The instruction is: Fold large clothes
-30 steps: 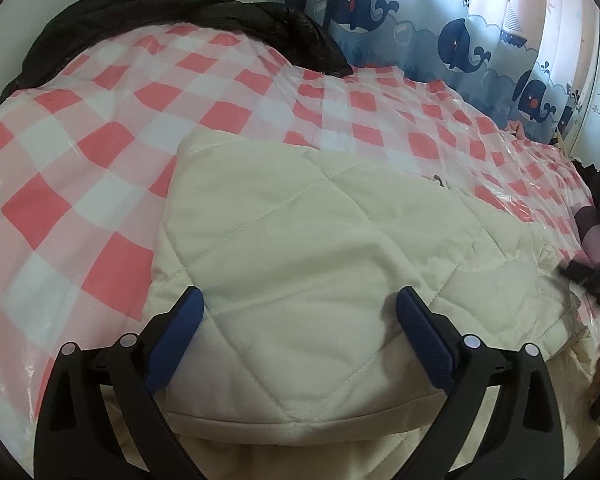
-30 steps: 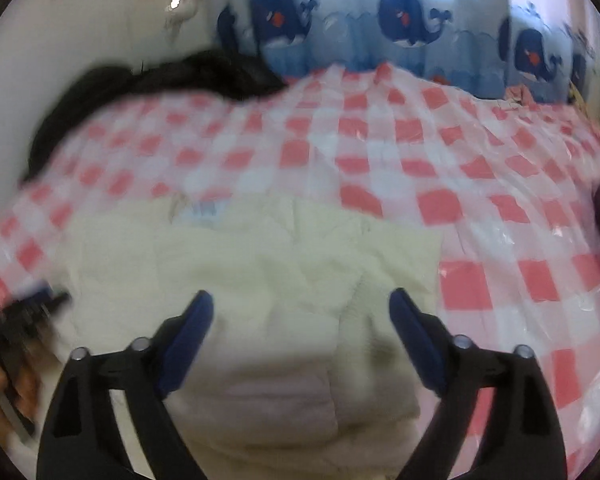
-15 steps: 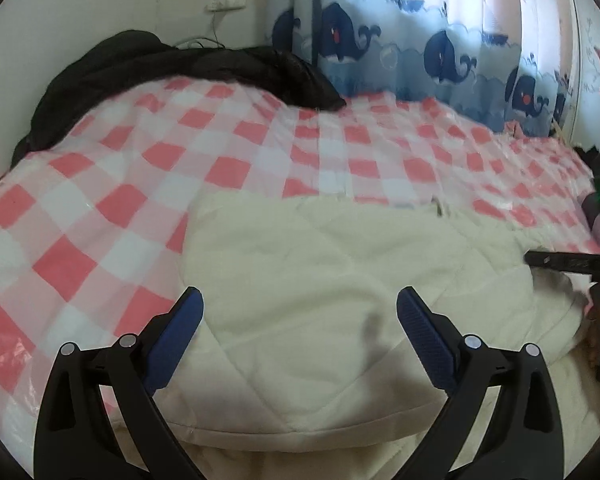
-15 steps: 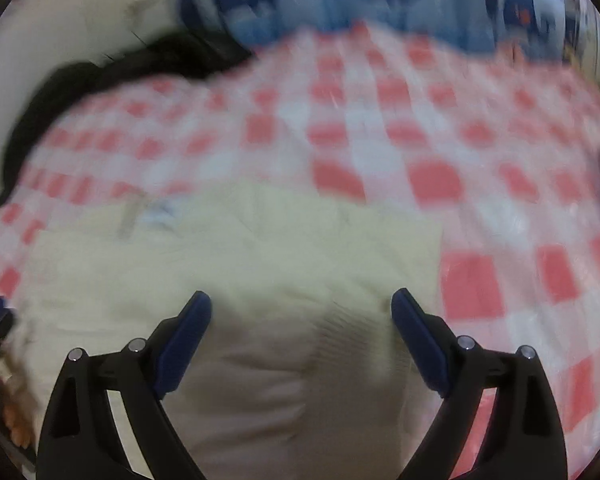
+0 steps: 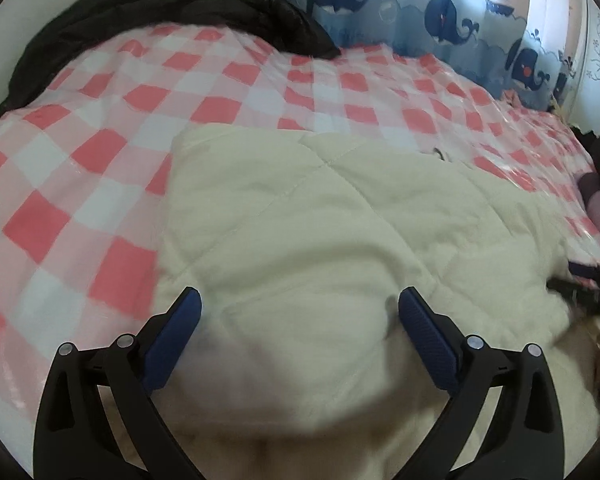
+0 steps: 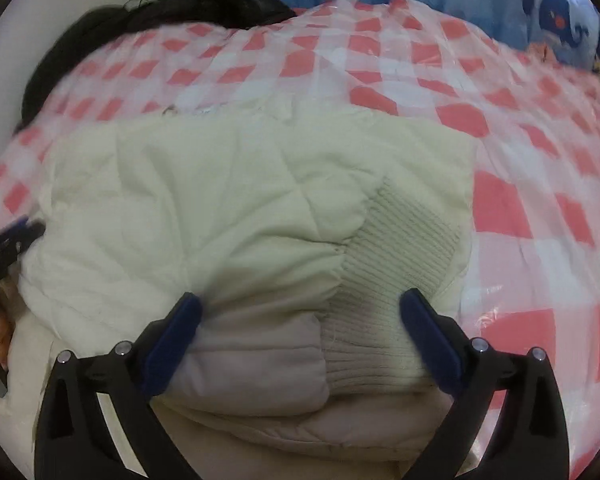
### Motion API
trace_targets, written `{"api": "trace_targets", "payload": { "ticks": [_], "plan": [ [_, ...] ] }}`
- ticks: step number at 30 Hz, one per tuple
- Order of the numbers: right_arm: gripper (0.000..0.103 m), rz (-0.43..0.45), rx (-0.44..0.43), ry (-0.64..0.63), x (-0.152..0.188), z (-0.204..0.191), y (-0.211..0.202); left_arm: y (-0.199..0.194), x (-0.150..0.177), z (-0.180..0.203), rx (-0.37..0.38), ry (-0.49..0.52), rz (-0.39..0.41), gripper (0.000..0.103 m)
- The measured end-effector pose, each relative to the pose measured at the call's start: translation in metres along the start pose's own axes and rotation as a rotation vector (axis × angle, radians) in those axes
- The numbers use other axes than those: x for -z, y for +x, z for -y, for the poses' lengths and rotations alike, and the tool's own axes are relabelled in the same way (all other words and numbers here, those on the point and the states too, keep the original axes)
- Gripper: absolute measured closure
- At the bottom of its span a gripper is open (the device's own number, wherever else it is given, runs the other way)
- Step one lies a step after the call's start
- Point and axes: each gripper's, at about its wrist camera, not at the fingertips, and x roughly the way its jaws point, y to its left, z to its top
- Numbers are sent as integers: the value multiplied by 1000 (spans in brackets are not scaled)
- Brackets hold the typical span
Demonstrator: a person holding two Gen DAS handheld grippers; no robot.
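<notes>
Across the near half of the bed [image 5: 100, 168], on its pink-and-white checked cover, a cream quilted jacket [image 5: 320, 220] is lying partly folded, its padded body doubled over toward the near edge and its far edge running roughly parallel to the whale curtain [image 5: 452, 20] behind. A dark heap [image 5: 148, 12] is sitting at the far left corner, well apart from the jacket. Judging by the tidy rectangle, a fold is being finished and the next one is being set up. Over the jacket's right part, the right gripper [image 6: 300, 312] is pointing steeply down with its jaws opening; the ribbed cuff [image 6: 396, 264] and padded cloth are lying between the blue fingers [image 6: 428, 340], but nothing is being pinched. Over the left part, the left gripper [image 5: 300, 320] is hanging with jaws spread wide and released, cloth beneath them only. The next move is probably calling for both grippers to drop onto the near layers, clench on matching edges, and carry them toward the far edge together, keeping the cuff tucked so the bulky padding is not springing open.
</notes>
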Motion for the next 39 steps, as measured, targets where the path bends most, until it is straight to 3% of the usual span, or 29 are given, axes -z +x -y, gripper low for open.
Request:
{"api": "trace_targets", "payload": {
  "ticks": [3, 5, 8, 12, 17, 24, 28, 32, 35, 39],
  "plan": [
    [7, 5, -99, 43, -4, 7, -44, -46, 7, -36, 64, -57, -31, 8],
    [7, 4, -97, 40, 12, 17, -76, -73, 24, -67, 140, -124, -78, 8],
    [7, -51, -177, 107, 68, 51, -123, -111, 60, -107, 163, -184, -146, 8],
    [7, -133, -301, 270, 147, 92, -153, -155, 113, -139, 150, -224, -233, 8],
    [7, -171, -529, 484, 223, 106, -177, -195, 176, -151, 252, -299, -337, 8],
    [7, -228, -644, 485, 256, 81, -205, -225, 235, -143, 370, -364, -429, 8],
    [7, -271, -707, 502, 270, 74, -212, -226, 260, -150, 538, -509, -473, 8],
    [7, -296, -812, 555, 282, 75, -214, -222, 273, -162, 678, -674, -449, 8],
    [7, -312, -829, 561, 290, 76, -213, -221, 273, -165, 736, -745, -420, 8],
    [6, -217, -987, 617, 287, 81, -220, -232, 259, -162, 815, -758, -346, 8]
  ]
}}
